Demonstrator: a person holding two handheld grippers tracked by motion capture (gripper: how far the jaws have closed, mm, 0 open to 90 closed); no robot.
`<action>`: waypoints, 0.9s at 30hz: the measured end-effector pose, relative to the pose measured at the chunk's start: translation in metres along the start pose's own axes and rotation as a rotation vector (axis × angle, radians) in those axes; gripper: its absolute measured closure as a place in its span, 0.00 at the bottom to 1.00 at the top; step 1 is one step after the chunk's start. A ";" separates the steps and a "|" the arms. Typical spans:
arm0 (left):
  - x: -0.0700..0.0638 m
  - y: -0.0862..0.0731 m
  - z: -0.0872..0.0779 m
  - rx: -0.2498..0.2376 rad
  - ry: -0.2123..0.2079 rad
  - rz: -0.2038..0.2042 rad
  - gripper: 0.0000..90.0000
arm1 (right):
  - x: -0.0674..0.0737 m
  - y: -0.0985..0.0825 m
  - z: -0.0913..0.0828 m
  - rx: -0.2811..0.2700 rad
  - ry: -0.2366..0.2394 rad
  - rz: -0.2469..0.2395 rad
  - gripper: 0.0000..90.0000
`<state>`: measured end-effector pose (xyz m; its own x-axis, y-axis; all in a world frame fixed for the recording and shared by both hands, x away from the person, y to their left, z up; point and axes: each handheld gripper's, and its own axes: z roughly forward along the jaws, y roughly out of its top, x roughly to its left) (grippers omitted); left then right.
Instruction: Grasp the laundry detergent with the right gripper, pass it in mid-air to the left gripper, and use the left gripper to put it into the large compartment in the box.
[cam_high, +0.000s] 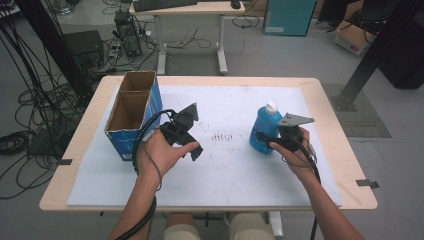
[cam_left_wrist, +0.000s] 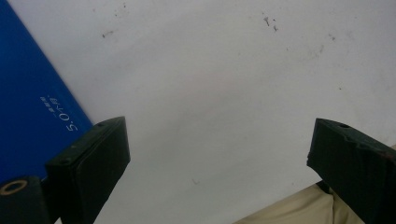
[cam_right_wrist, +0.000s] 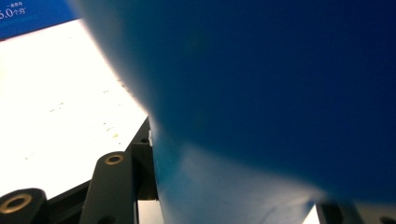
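Note:
A blue bottle (cam_high: 263, 127) with a white cap stands upright on the white mat (cam_high: 225, 175), right of centre. My right gripper (cam_high: 269, 140) is shut on its lower body from the right side. In the right gripper view the blue bottle (cam_right_wrist: 261, 93) is pressed between the jaws of the right gripper (cam_right_wrist: 233, 186). My left gripper (cam_high: 189, 146) hovers over the mat left of centre, just right of an open-topped blue cardboard box (cam_high: 134, 112). In its own view the left gripper (cam_left_wrist: 217, 149) is open, with bare mat between the jaws and the box's blue wall (cam_left_wrist: 32, 102) at the left.
The wooden table's edge (cam_high: 330, 100) frames the mat. A patch of dark specks (cam_high: 222, 136) lies on the mat between the two hands. The box wall (cam_right_wrist: 28, 16) shows far off in the right gripper view. Beyond the table are a desk, cables and black frame posts.

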<state>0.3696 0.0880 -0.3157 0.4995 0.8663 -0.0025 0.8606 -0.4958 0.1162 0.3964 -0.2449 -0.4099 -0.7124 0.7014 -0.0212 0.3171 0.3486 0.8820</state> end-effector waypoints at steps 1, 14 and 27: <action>0.000 0.000 0.000 0.001 -0.001 -0.001 0.07 | 0.000 0.000 0.000 0.003 0.001 0.000 0.49; 0.000 0.000 -0.003 -0.006 0.005 0.000 0.07 | 0.000 0.000 0.000 0.002 -0.001 -0.003 0.49; 0.001 0.000 -0.005 -0.006 0.007 0.000 0.07 | 0.002 0.000 -0.001 0.003 -0.008 0.001 0.50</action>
<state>0.3697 0.0890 -0.3112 0.4989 0.8667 0.0048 0.8599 -0.4957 0.1220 0.3947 -0.2442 -0.4099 -0.7075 0.7063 -0.0241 0.3196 0.3501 0.8805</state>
